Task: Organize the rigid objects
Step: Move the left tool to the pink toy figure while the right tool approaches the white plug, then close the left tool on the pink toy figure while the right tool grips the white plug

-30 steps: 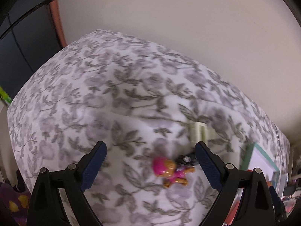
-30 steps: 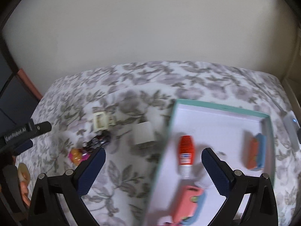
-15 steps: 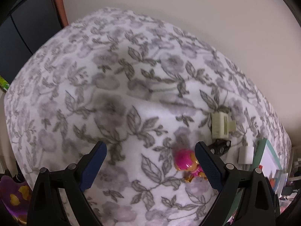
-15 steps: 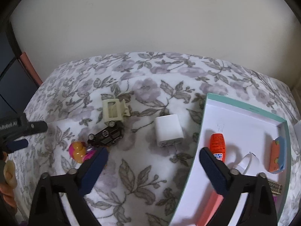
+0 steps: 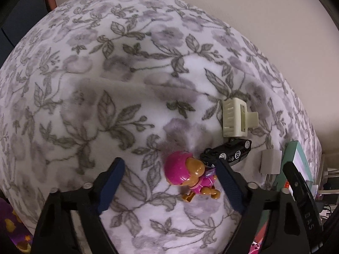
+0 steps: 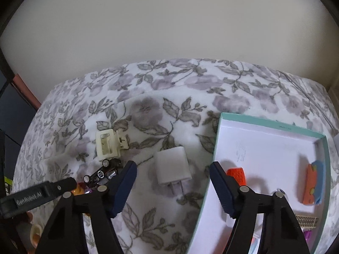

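A floral blanket (image 5: pixel 131 89) covers the surface that carries everything. On it, near the right edge in the left wrist view, a pink toy figure (image 5: pixel 188 174) lies on its side between the jaws of the left gripper (image 5: pixel 169 183); the jaws stand apart and are closing, and the right pad sits just beside the figure, though contact cannot be told. A black toy car (image 5: pixel 227 153) lies touching the figure's far side, and a cream hair clip (image 5: pixel 235 118) sits just beyond the car.

In the right wrist view, the right gripper (image 6: pixel 172 185) hangs over a white charger plug (image 6: pixel 172 167), prongs pointing toward the camera; its jaws are apart and closing, with the plug between them but not yet pressed. Just right of the plug, a teal-rimmed white box (image 6: pixel 273 124) holds an orange tube (image 6: pixel 237 174) and an orange-and-blue item (image 6: pixel 313 184) by its right wall
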{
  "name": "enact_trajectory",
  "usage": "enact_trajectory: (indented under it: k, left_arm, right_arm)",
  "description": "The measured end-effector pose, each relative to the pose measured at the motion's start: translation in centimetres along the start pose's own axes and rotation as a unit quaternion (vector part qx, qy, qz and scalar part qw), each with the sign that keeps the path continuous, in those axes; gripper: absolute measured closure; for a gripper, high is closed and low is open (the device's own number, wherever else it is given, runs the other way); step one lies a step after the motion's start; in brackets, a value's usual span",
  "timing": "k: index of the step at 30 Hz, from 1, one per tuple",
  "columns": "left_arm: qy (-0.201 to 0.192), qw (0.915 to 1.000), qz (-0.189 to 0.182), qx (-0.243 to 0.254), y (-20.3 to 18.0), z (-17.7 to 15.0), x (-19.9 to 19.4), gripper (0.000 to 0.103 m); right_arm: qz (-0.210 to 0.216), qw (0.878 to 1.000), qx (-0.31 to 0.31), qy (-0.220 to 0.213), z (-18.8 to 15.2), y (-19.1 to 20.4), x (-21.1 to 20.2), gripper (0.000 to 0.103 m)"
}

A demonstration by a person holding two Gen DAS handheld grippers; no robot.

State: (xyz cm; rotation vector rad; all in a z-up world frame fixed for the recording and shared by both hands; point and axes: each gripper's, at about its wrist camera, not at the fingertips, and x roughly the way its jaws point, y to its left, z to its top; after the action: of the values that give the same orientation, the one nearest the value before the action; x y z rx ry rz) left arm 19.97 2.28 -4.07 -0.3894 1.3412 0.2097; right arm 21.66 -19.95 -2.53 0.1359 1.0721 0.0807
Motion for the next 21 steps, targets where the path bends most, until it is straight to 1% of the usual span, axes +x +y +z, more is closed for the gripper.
enact_trajectory:
  k: [3, 7, 10, 12, 15, 17, 19, 21]
  left_arm:
    - [0.007, 1.0, -0.001, -0.001, 0.0, 0.0, 0.6, 0.025]
    - [0.016, 0.9998, 0.007, 0.002, 0.1, -0.2, 1.1, 0.026]
    - [0.019, 0.9998, 0.001, 0.0, 0.2, -0.2, 1.3, 0.03]
    - [0.019, 0.9998, -0.008, 0.002, -0.2, 0.0, 1.4, 0.04]
    - [0.016, 0.9997, -0.011, 0.012, -0.7, 0.0, 1.4, 0.049]
    - [0.016, 0.9997, -0.012, 0.015, -1.0, 0.0, 1.4, 0.051]
    - [0.015, 0.9997, -0.01, 0.016, -1.2, 0.0, 1.5, 0.051]
    - [0.015, 0.9997, -0.012, 0.015, -1.1, 0.1, 1.6, 0.051]
  right_arm:
    - [-0.016, 1.0, -0.017, 0.008, 0.4, 0.8, 1.0, 0.037]
    - [-0.037, 0.998, -0.038, 0.016, 0.7, 1.5, 1.9, 0.041]
    - [-0.044, 0.998, -0.043, 0.026, 0.8, 1.7, 2.8, 0.044]
    - [-0.049, 0.997, -0.043, 0.035, 0.8, 1.7, 3.5, 0.044]
    - [-0.051, 0.997, -0.04, 0.045, 0.6, 1.7, 4.4, 0.052]
    - [-0.053, 0.997, -0.038, 0.05, 0.5, 1.6, 4.9, 0.052]
    - [-0.056, 0.996, -0.034, 0.055, 0.3, 1.4, 5.4, 0.055]
    - [-0.057, 0.996, -0.037, 0.052, 0.1, 1.4, 5.4, 0.055]
